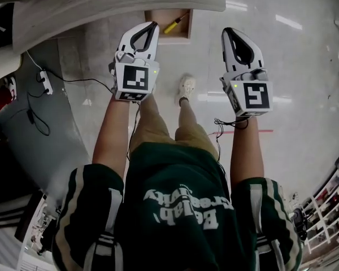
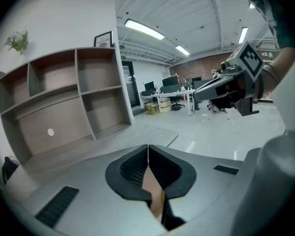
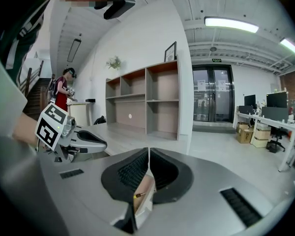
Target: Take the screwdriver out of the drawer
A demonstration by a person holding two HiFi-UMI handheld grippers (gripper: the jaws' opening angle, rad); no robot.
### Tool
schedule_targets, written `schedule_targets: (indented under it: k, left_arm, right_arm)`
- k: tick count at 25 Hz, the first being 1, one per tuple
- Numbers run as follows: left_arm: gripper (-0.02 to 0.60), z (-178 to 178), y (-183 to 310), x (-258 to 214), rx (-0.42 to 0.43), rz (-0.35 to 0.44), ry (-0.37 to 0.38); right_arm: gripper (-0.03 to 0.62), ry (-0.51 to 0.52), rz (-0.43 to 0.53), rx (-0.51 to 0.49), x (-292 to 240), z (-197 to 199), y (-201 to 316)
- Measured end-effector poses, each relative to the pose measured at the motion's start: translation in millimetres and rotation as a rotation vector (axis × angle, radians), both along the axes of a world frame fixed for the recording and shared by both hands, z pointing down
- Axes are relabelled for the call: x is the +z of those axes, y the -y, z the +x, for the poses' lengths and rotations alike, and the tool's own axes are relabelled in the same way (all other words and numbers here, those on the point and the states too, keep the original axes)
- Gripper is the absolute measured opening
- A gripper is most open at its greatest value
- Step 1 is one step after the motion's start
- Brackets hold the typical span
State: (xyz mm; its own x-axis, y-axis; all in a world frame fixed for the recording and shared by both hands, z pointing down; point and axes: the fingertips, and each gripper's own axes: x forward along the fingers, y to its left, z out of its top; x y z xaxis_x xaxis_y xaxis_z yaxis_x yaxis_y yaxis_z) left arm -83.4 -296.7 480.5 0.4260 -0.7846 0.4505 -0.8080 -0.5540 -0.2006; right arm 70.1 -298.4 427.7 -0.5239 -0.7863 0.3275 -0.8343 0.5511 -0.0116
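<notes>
A yellow-handled screwdriver (image 1: 173, 25) lies in the open wooden drawer (image 1: 158, 17), which juts out from under the white tabletop at the top of the head view. My left gripper (image 1: 153, 25) is shut and empty, its tips above the drawer's left part, apart from the tool. To the right of the drawer, my right gripper (image 1: 226, 32) hangs over the floor, shut and empty too. In the right gripper view the screwdriver (image 3: 140, 194) shows through the gap under the closed jaws (image 3: 149, 150). The left gripper view (image 2: 148, 146) shows only a strip of the drawer's wood (image 2: 151, 186).
The white tabletop (image 1: 101, 4) runs along the top left. A power strip (image 1: 45, 82) and cables lie on the grey floor at left. My shoe (image 1: 186, 86) stands below the drawer. An open shelf unit (image 2: 64, 97) lines the wall; a person in red (image 3: 64, 85) stands far off.
</notes>
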Motion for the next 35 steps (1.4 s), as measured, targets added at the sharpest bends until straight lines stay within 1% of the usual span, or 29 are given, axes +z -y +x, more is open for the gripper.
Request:
schedule_targets:
  k: [3, 5, 9, 14, 15, 16, 18, 20, 26, 31, 35]
  left_arm:
    - [0.017, 6.3, 7.0, 32.4, 0.027, -0.036, 0.014]
    - [0.017, 12.6, 9.5, 49.4, 0.048, -0.053, 0.037]
    - [0.018, 23.9, 10.5, 83.6, 0.083, -0.093, 0.060]
    - [0.025, 26.8, 19.2, 135.9, 0.106, -0.139, 0.076]
    - [0.066, 28.0, 20.9, 144.4, 0.107, -0.148, 0.080]
    - [0.088, 29.7, 22.5, 152.8, 0.109, -0.157, 0.086]
    - [0.094, 34.3, 24.7, 167.7, 0.115, -0.174, 0.102]
    - [0.114, 39.5, 26.1, 179.6, 0.120, -0.189, 0.107]
    - [0.133, 49.8, 30.1, 219.6, 0.140, -0.232, 0.149]
    - [0.149, 63.7, 35.0, 245.4, 0.136, -0.275, 0.124]
    - [0.149, 65.9, 39.2, 268.8, 0.116, -0.298, 0.152]
  right_arm:
    - [0.035, 0.010, -0.028, 0.036, 25.3, 3.4, 5.3]
    - [0.035, 0.024, -0.036, 0.051, 38.4, 4.2, 6.4]
    - [0.035, 0.021, -0.055, 0.060, 70.3, 1.2, 6.2]
    - [0.035, 0.031, -0.074, 0.071, 112.6, -5.5, 14.1]
    - [0.035, 0.036, -0.075, 0.073, 117.4, -5.7, 15.0]
    - [0.035, 0.040, -0.077, 0.075, 121.5, -5.5, 16.0]
    - [0.035, 0.044, -0.082, 0.082, 128.7, -3.7, 16.9]
    - [0.035, 0.044, -0.087, 0.092, 134.5, -0.9, 16.8]
    - [0.035, 0.060, -0.107, 0.125, 158.1, 10.0, 17.2]
    - [0.035, 0.057, -0.114, 0.138, 173.1, 18.3, 16.7]
    - [0.035, 0.070, -0.123, 0.155, 180.8, 21.6, 13.2]
